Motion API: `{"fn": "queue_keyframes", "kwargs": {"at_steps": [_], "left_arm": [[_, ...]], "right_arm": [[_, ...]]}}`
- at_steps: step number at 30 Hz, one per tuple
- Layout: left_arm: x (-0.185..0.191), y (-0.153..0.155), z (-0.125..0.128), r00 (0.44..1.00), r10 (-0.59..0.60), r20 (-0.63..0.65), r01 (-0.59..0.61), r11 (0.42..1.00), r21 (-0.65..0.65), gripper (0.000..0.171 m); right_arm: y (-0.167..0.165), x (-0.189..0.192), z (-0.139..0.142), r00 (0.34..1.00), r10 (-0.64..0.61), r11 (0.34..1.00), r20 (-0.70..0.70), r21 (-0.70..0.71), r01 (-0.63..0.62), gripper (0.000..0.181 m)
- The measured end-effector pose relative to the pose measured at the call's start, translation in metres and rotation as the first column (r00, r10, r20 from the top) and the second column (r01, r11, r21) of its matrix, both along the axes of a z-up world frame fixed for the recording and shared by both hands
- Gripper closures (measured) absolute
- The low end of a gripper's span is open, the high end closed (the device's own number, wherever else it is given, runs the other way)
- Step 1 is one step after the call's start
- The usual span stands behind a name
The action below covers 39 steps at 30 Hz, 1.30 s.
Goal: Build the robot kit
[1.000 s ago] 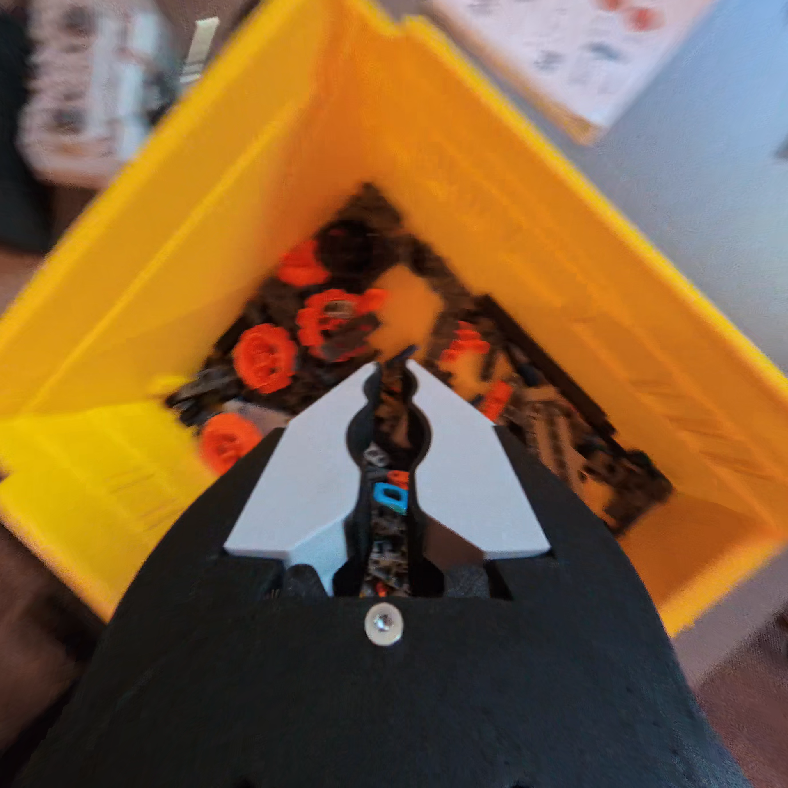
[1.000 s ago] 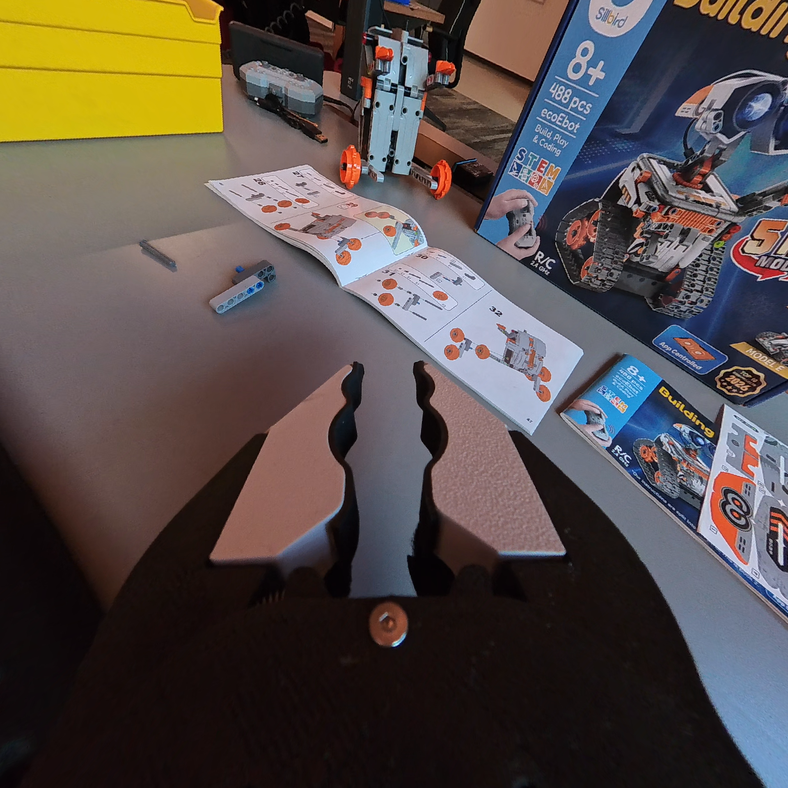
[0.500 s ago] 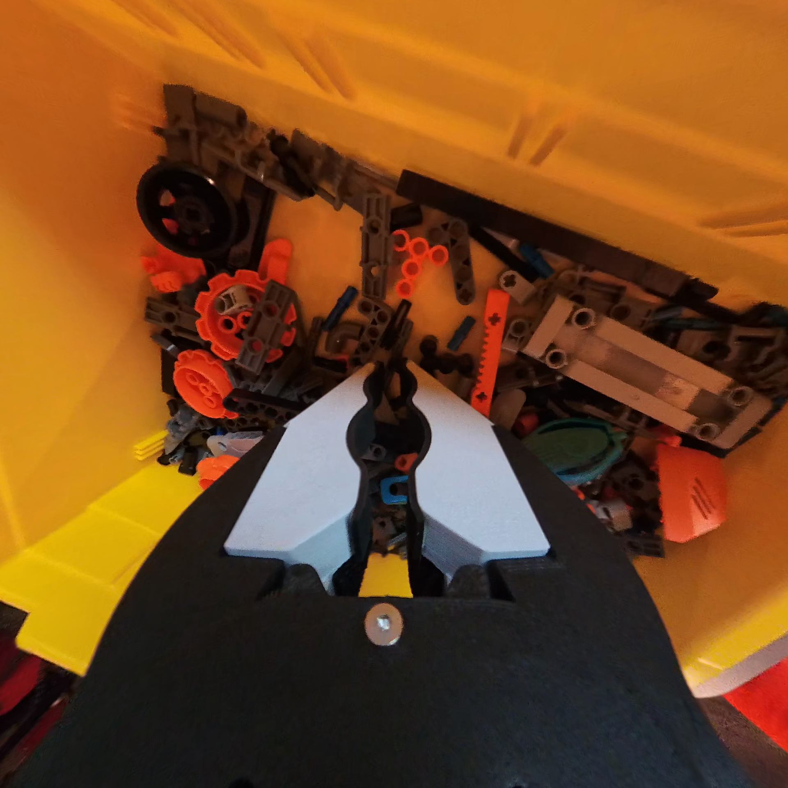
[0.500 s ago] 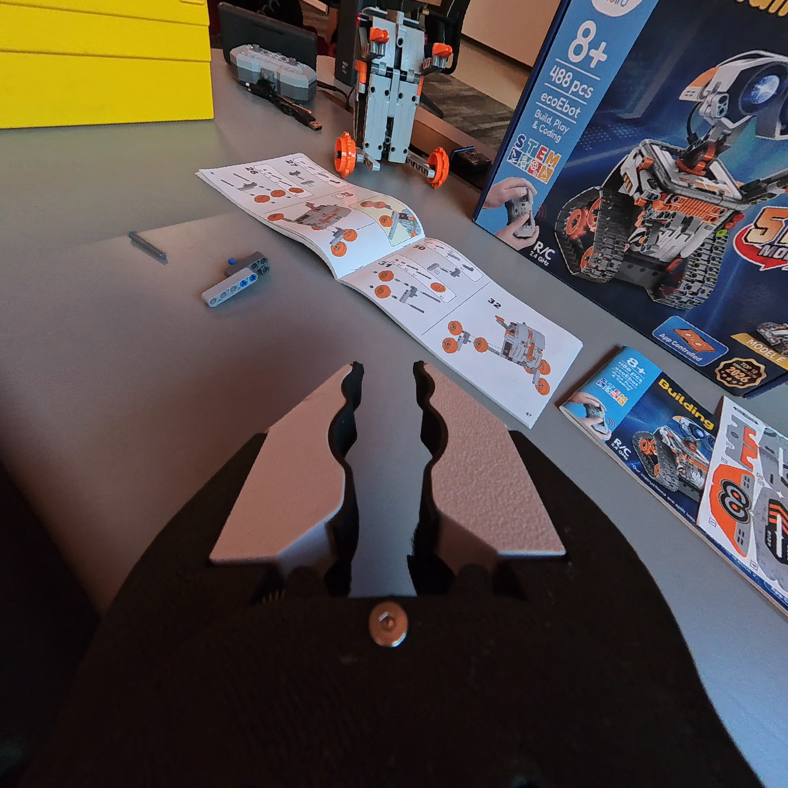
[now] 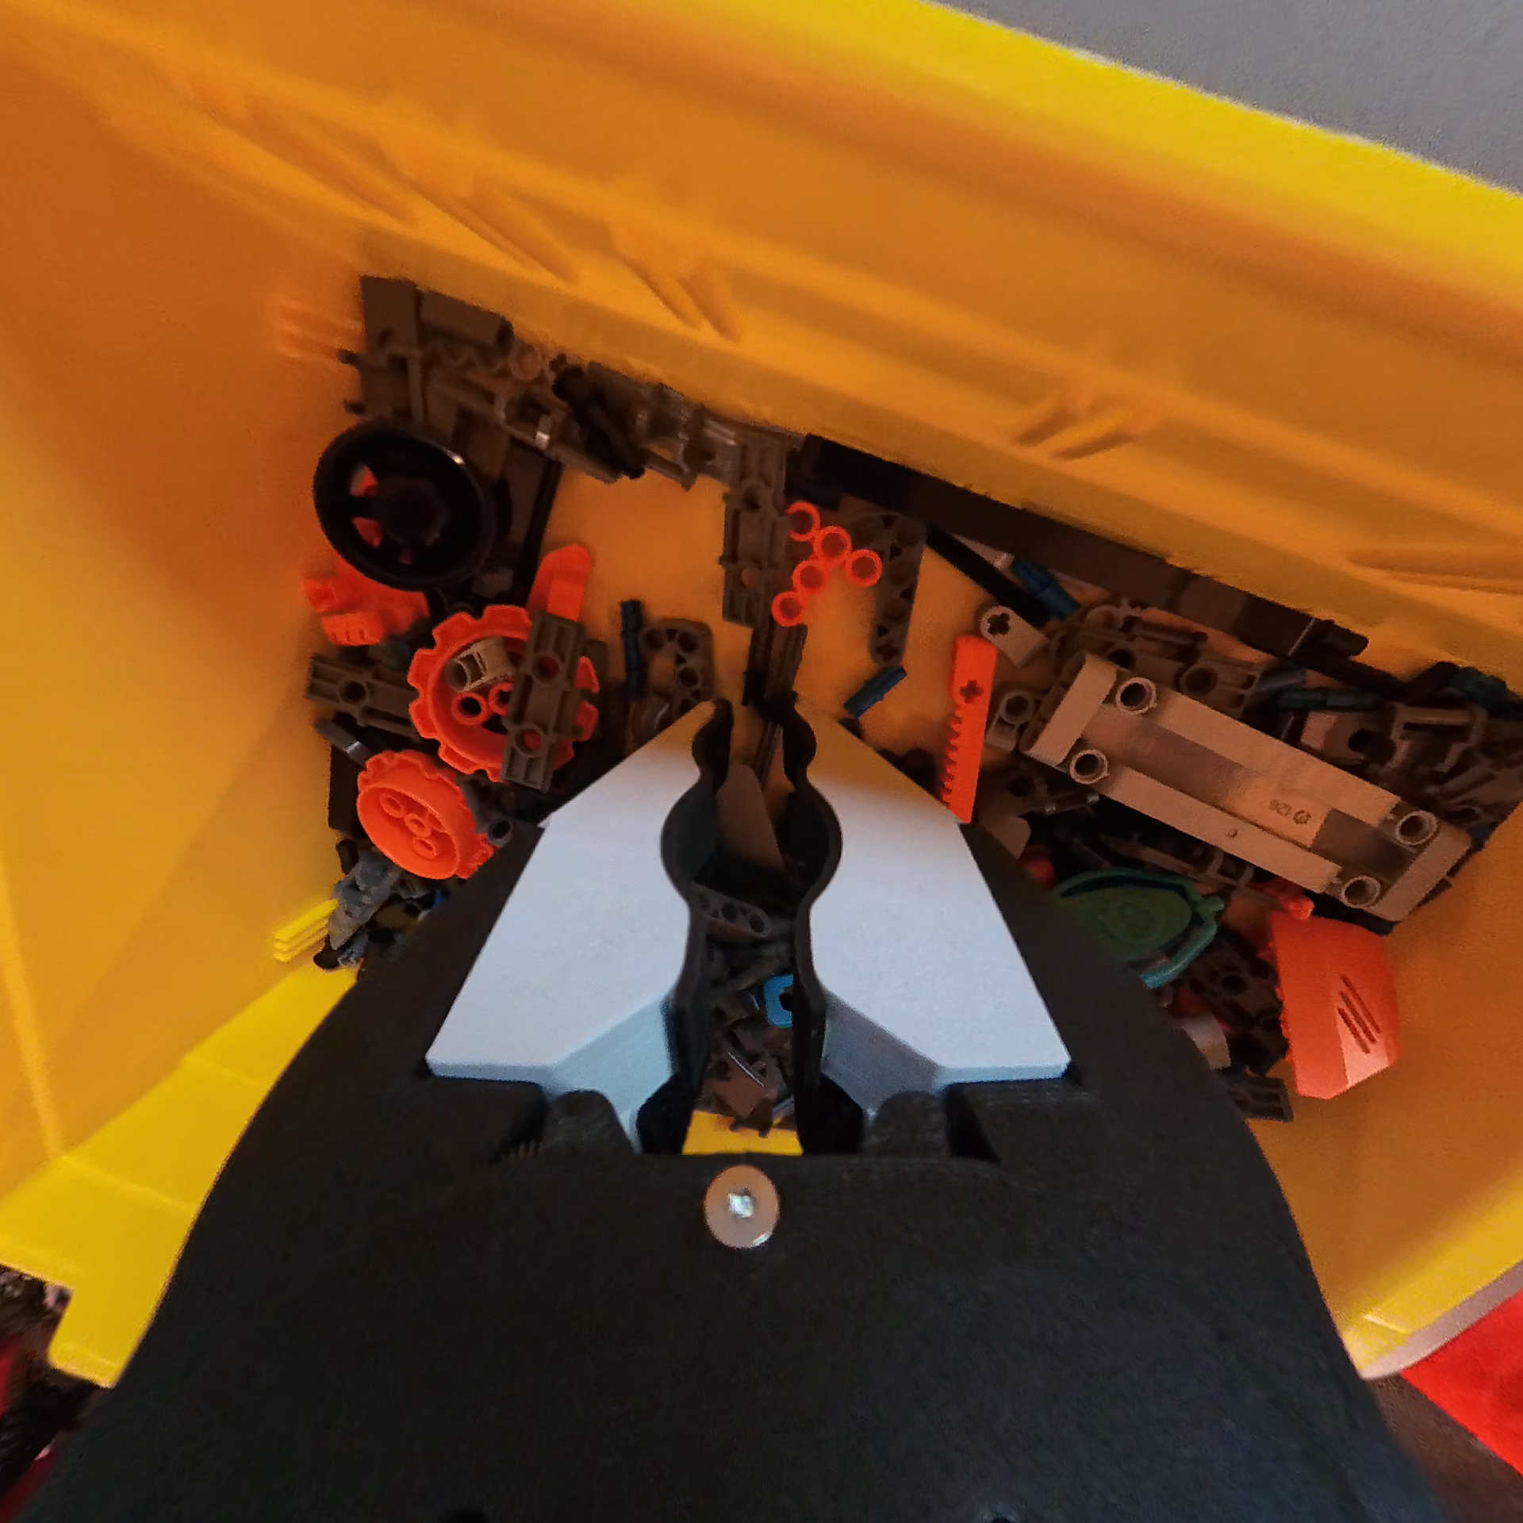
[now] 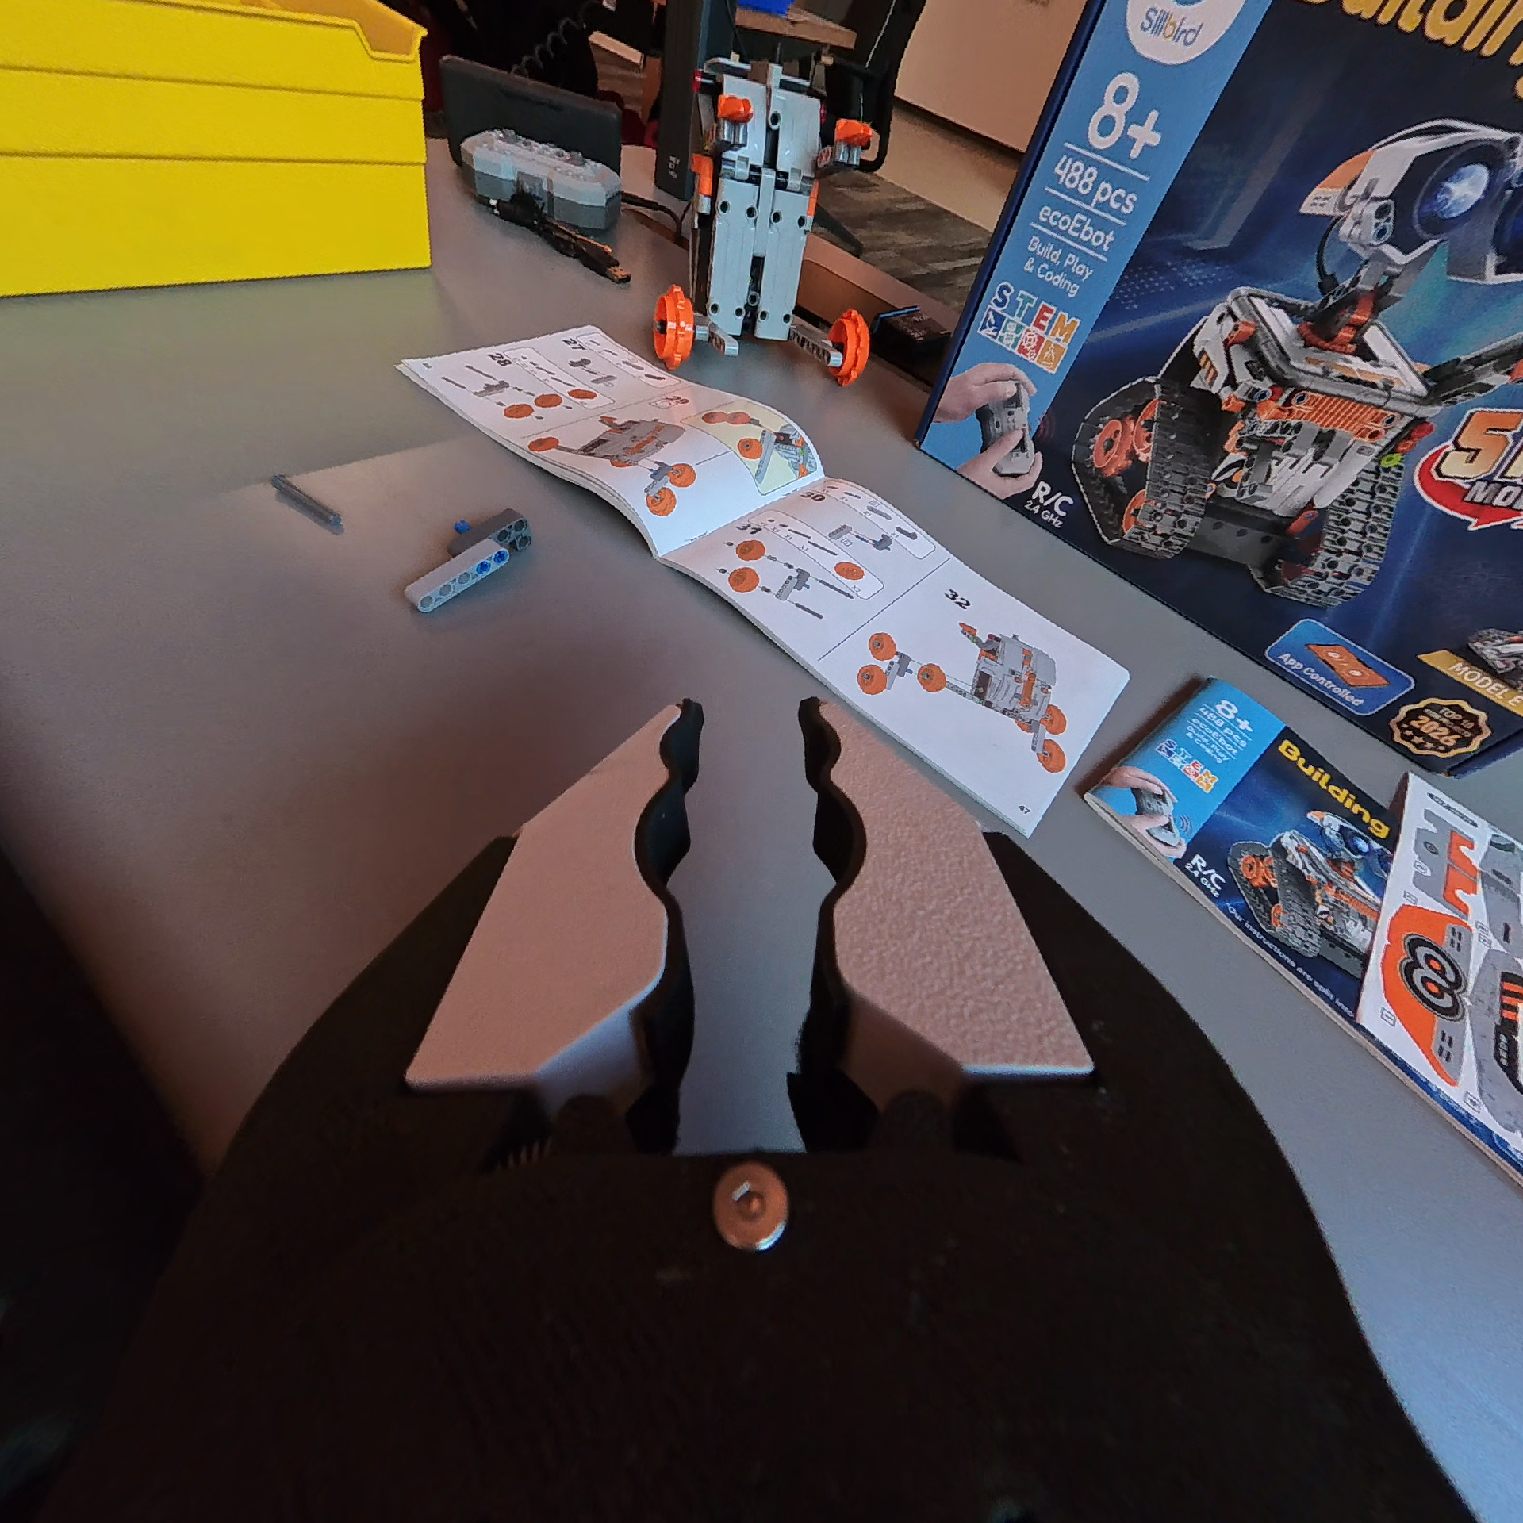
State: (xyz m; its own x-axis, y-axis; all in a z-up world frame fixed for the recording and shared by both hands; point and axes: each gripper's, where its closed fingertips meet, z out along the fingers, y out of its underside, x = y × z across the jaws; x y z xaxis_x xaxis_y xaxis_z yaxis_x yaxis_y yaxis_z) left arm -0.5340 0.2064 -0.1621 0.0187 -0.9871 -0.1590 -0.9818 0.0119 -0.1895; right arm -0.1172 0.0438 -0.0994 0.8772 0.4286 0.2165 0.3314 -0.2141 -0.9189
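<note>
My left gripper (image 5: 758,717) hangs inside a yellow bin (image 5: 824,247), its jaws nearly closed on a thin black rod (image 5: 779,659) that sticks out past the tips. Below it lies a heap of building parts: orange gears (image 5: 486,684), a black wheel (image 5: 400,515), a long grey block (image 5: 1220,783) and an orange shell (image 5: 1335,1005). My right gripper (image 6: 750,713) is open and empty, low over the grey table (image 6: 206,659). A small grey beam with blue pins (image 6: 466,564) and a dark rod (image 6: 306,504) lie ahead of it to the left.
An open instruction booklet (image 6: 742,527) lies ahead of the right gripper. Behind it stands a part-built grey and orange model (image 6: 762,214). A large blue box (image 6: 1277,330) stands at the right, more booklets (image 6: 1277,841) in front of it. The yellow bin (image 6: 206,165) is far left, a grey battery box (image 6: 540,177) beside it. The tips of one gripper are about 45 centimetres away from the tips of the other. From my left tips it is roughly 8 centimetres to the black wheel (image 5: 400,515); from my right, 45 centimetres. The orange shell (image 5: 1335,1005) is about 12 centimetres from my left fingertips and 45 centimetres from my right.
My left gripper has moved down into the bin and now looks straight at the parts, the black rod still at its tips. The right gripper has barely moved.
</note>
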Motion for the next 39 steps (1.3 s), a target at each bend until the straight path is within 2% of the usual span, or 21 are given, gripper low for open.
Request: {"fn": "queue_keyframes", "kwargs": {"at_steps": [5, 11, 17, 21, 24, 26, 29, 31, 34, 36, 39], "left_arm": [[0.0, -0.002, -0.001, 0.998, 0.045, 0.043, -0.043, 0.998, -0.048, 0.165], [-0.011, -0.003, 0.0, 0.998, 0.064, -0.025, -0.065, 0.997, -0.032, 0.171], [-0.002, -0.004, 0.024, 0.987, 0.127, 0.103, -0.118, 0.989, -0.089, 0.171], [0.013, -0.001, 0.054, 0.951, 0.17, 0.259, -0.149, 0.984, -0.099, 0.171], [0.023, -0.004, 0.097, 0.874, 0.207, 0.439, -0.21, 0.977, -0.043, 0.171], [0.034, -0.012, 0.134, 0.799, 0.21, 0.563, -0.252, 0.968, -0.002, 0.171], [0.074, -0.043, 0.184, 0.665, 0.188, 0.723, -0.248, 0.969, -0.025, 0.171], [0.113, -0.069, 0.199, 0.624, 0.169, 0.763, -0.206, 0.977, -0.048, 0.171], [0.188, -0.11, 0.201, 0.575, 0.13, 0.808, -0.123, 0.99, -0.072, 0.171], [0.243, -0.137, 0.194, 0.538, 0.124, 0.834, -0.046, 0.992, -0.118, 0.171], [0.321, -0.157, 0.181, 0.468, 0.166, 0.868, 0.02, 0.98, -0.198, 0.171]], "right_arm": [[-0.001, -0.001, 0.002, 1.0, 0.003, 1.0, 0.004, 0.008, -0.003, 0.157], [-0.002, -0.002, 0.003, 1.0, 0.017, 1.0, -0.019, 0.007, -0.016, 0.157], [-0.002, -0.002, 0.004, 1.0, 0.016, 1.0, -0.017, 0.014, -0.016, 0.157], [-0.002, 0.0, 0.005, 1.0, 0.01, 1.0, -0.025, 0.014, -0.01, 0.157], [-0.002, 0.0, 0.007, 0.999, 0.009, 1.0, -0.038, 0.021, -0.009, 0.157], [-0.001, -0.001, 0.006, 0.999, 0.012, 1.0, -0.045, 0.014, -0.012, 0.157], [0.001, -0.002, 0.005, 0.998, 0.019, 1.0, -0.062, 0.005, -0.019, 0.157], [0.001, -0.003, 0.008, 0.995, 0.028, 1.0, -0.092, 0.008, -0.027, 0.156], [-0.002, -0.001, 0.022, 0.984, 0.043, 0.998, -0.175, 0.045, -0.035, 0.157], [-0.008, 0.004, 0.035, 0.965, 0.054, 0.997, -0.258, 0.066, -0.038, 0.156], [-0.025, 0.016, 0.057, 0.923, 0.093, 0.994, -0.373, 0.08, -0.068, 0.153]]}}
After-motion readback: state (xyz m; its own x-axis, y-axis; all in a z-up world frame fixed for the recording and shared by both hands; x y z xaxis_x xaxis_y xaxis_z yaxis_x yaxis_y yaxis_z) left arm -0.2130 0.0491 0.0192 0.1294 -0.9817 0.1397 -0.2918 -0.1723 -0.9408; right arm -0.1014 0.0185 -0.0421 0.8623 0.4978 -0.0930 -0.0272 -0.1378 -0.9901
